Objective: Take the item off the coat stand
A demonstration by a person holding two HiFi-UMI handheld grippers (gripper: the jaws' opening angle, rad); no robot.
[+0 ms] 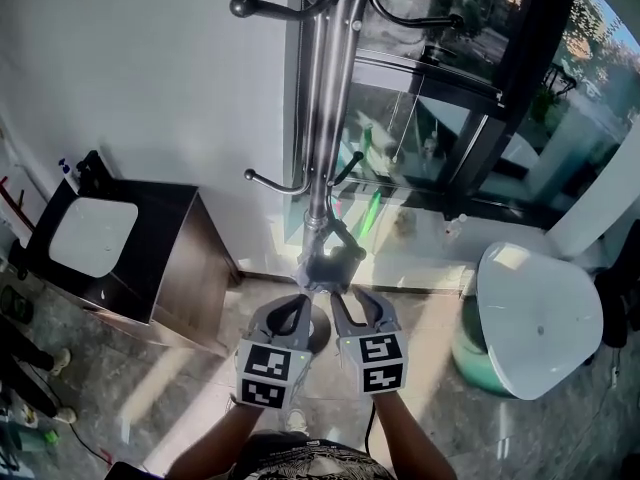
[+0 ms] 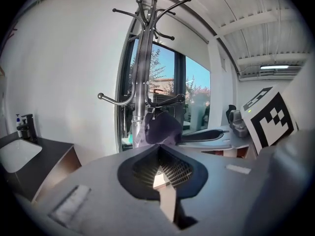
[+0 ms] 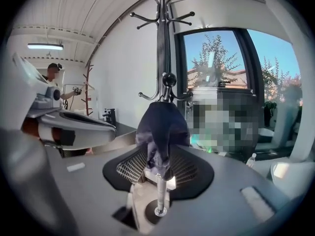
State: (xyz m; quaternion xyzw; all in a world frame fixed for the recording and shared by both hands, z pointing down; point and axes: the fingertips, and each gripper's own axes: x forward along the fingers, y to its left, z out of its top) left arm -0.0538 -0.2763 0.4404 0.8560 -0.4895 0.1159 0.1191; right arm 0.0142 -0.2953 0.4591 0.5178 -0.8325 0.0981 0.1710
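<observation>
Low on the coat stand [image 1: 335, 118], just under its lower ring of hooks and tight against the chrome pole, hangs the dark cloth item [image 1: 335, 265]; it is navy to purplish, soft and creased, gathered into a narrow bundle that widens toward the top; in the head view two dark straps run from it up toward the pole, though which hook bears them cannot be made out.

Both grippers point up at the stand from in front of it, side by side and nearly touching, their marker cubes facing the head camera; the person's bare forearms enter from the bottom edge and converge toward the pole.

The right gripper [image 1: 345, 303] has its jaws closed round the lower end of the item [image 3: 162, 127]; the cloth fills the gap between the ribbed pads, and a thin metal rod shows below the cloth along that gap.

The left gripper [image 1: 300, 306] has its jaws drawn together with nothing visible between them; their tips sit right at the bottom edge of the item [image 2: 161, 129], and whether they pinch any cloth cannot be told.

Left of the stand a dark cabinet [image 1: 170, 268] with a white basin stands against the wall.
</observation>
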